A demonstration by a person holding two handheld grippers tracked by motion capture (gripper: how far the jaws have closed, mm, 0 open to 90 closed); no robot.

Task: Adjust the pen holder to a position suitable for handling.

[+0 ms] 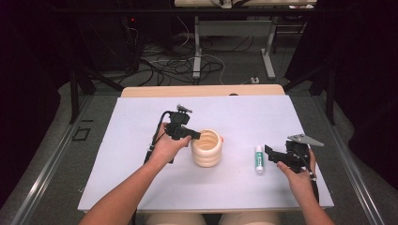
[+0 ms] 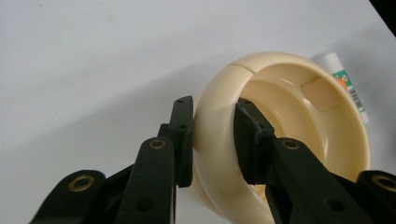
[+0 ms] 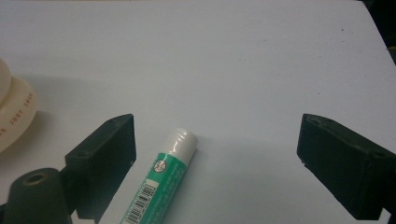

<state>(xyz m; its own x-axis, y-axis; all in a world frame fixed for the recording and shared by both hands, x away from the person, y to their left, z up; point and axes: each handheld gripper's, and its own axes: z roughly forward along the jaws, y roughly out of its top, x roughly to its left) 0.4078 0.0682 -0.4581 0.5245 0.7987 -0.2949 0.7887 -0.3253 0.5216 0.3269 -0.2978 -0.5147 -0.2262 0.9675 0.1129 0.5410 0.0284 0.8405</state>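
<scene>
A cream ribbed cup stands upright in the middle of the white table sheet. My left gripper is shut on the cup's left rim. In the left gripper view, one jaw lies outside the cup and one inside, with my left gripper clamped on the wall. A white and green glue stick lies flat to the cup's right. My right gripper stands open just right of it. In the right gripper view, the glue stick lies between my right gripper's wide jaws, nearer the left one.
The cup's edge shows at the left in the right gripper view. The glue stick lies beyond the cup in the left gripper view. A wooden strip borders the sheet's far side, with cables on the floor behind.
</scene>
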